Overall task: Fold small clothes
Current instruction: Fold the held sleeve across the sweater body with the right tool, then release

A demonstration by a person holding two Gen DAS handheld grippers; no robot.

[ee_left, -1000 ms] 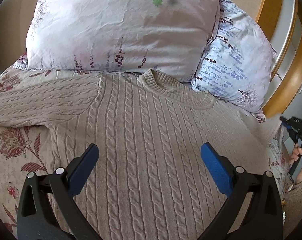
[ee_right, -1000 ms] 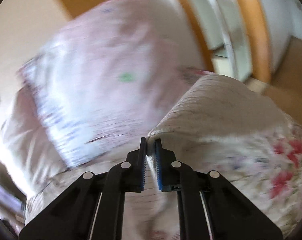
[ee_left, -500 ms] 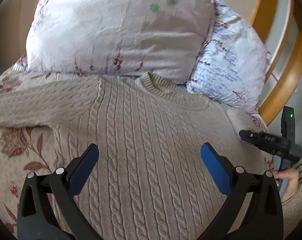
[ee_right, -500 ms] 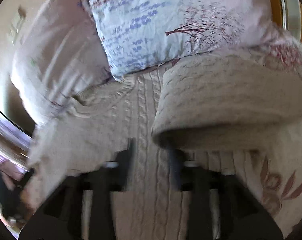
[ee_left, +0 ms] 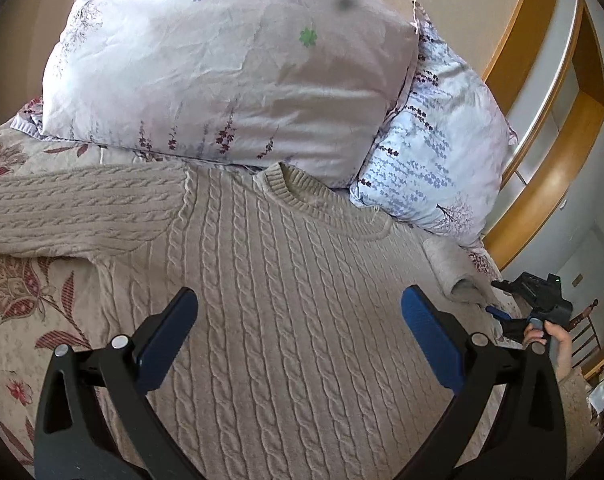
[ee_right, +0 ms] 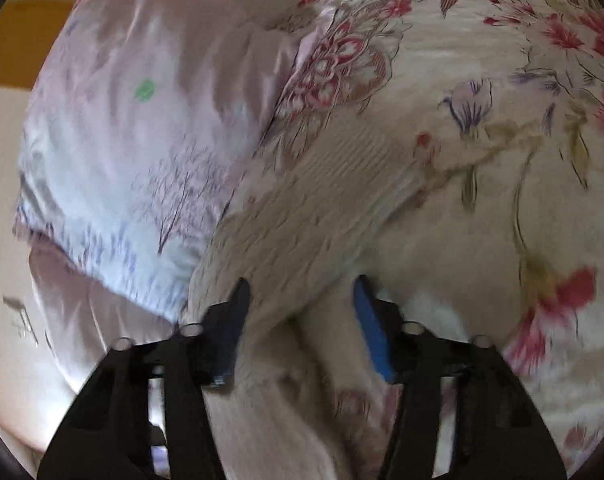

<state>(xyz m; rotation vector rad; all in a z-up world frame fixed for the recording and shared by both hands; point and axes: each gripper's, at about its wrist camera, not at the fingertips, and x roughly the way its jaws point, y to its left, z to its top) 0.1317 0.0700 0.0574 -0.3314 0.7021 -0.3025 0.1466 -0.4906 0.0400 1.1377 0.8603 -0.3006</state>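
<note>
Beige cable-knit sweater [ee_left: 285,320], pale floral pillows [ee_left: 221,64], red-flowered cream bedspread [ee_left: 17,304], blue-padded claws.

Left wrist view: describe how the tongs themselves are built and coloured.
The left tongs have two matte black plastic arms spreading in a V, each studded with round silver pivot pins and ending in a flat, rectangular dark blue pad. The right tongs, small at the frame's edge, look black with a blue tip. No cables show.

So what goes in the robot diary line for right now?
left gripper: open above sweater | right gripper: open at right sleeve | sweater flat on bed, unfolded
</note>
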